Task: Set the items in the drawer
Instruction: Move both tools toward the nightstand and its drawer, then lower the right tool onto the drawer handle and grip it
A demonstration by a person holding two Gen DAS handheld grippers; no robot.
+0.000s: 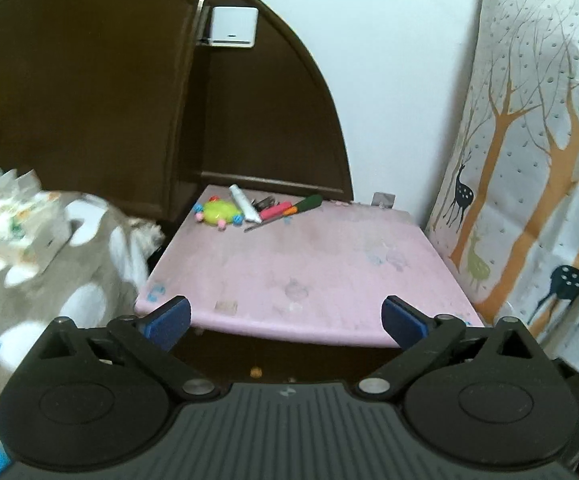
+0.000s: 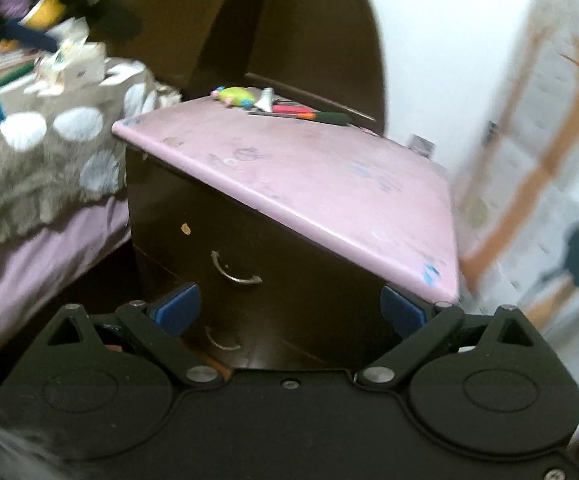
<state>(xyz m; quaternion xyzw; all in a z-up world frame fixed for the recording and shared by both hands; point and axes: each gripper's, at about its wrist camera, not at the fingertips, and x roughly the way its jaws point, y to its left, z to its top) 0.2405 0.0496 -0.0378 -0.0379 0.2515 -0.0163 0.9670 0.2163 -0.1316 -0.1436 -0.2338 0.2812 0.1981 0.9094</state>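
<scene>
Both hand-held grippers released, R view only shows drawer handle, L sees tabletop toys.

Soft, even indoor light, slightly dim, without glare or hard shadows. Strong fisheye bending and dark vignette at corners. Motion blur smearing the bed cover and deer-print curtain; dark drawer front murky.
</scene>
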